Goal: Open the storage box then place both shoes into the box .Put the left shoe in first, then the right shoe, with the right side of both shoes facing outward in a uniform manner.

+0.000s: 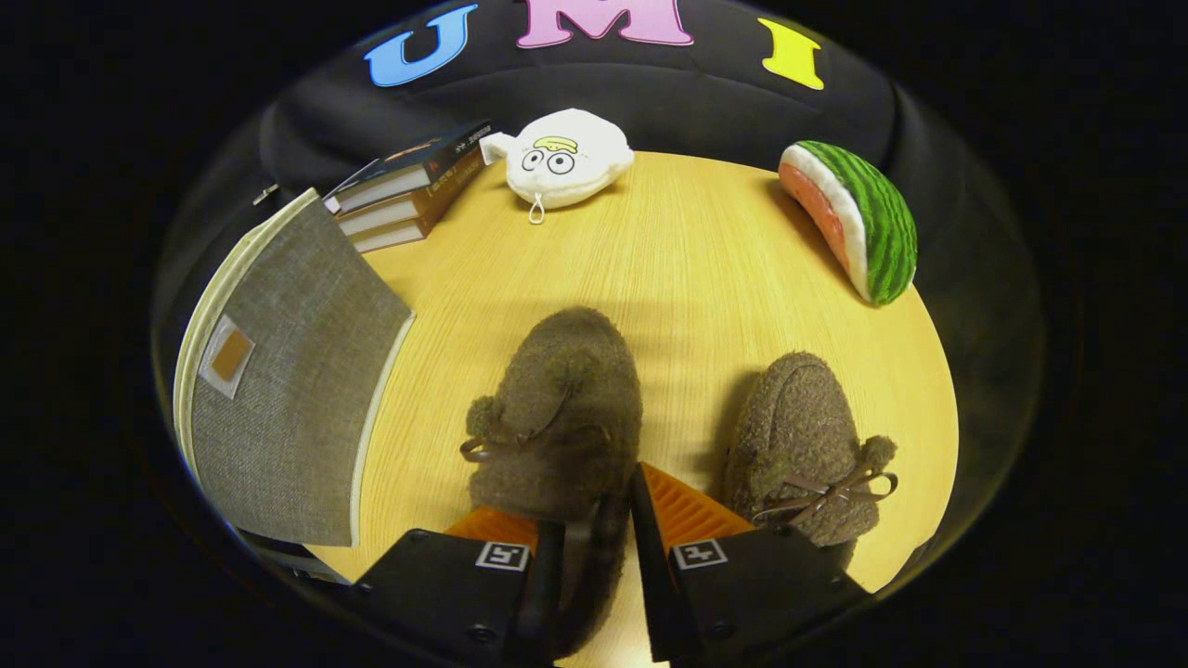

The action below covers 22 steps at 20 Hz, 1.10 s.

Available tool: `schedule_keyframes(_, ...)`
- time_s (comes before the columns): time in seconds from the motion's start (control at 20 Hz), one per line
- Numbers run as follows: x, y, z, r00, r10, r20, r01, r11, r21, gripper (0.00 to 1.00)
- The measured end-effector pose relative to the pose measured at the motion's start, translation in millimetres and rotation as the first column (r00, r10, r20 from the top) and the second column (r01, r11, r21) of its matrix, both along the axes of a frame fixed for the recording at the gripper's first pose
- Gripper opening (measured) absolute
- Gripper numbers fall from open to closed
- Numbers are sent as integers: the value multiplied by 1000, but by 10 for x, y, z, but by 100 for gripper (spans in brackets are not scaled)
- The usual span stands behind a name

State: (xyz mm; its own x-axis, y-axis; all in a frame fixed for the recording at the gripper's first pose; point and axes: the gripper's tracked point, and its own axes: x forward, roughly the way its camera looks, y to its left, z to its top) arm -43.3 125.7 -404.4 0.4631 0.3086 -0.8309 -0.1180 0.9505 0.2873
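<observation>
1. Straddling the heel end of the nearer fuzzy brown shoe [557, 408], my gripper [594, 529] has its fingers set one on each side of the shoe's rear. The jaws are spread partway; whether both pads are pressing on the shoe I cannot tell.
2. This shoe lies on the wooden table [668, 250], toe pointing away from me, its bow and pompom on the left flank.
3. The second shoe [803, 445] sits just right of my right finger, apart from the first, bow and pompom on its right flank.
4. The storage box [288, 399], grey fabric with a pale rim, stands left of the shoes. It looks shut, though I cannot be sure.
5. Beyond: stacked books [408, 190], a white plush toy [566, 158], a watermelon-slice plush [858, 218].
6. Handling judgement: the shoe looks light, soft and fleecy; it should squash under pressure and sag at the toe. The heel collar seems the firmest place to pinch.
</observation>
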Motion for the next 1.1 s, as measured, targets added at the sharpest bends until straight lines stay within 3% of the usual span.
schedule_keyframes(0.1,44,-78,27,999,-44,13,44,999,-12,23)
schedule_keyframes(0.15,25,-86,64,998,-54,14,54,999,-9,9)
schedule_keyframes(0.2,30,-95,94,998,-58,23,58,998,-13,7)
schedule_keyframes(0.45,-10,-277,432,992,-105,63,105,994,2,7)
schedule_keyframes(0.75,66,-400,1185,977,-171,128,172,985,4,7)
schedule_keyframes(1.1,322,196,2278,966,-199,166,170,970,173,7)
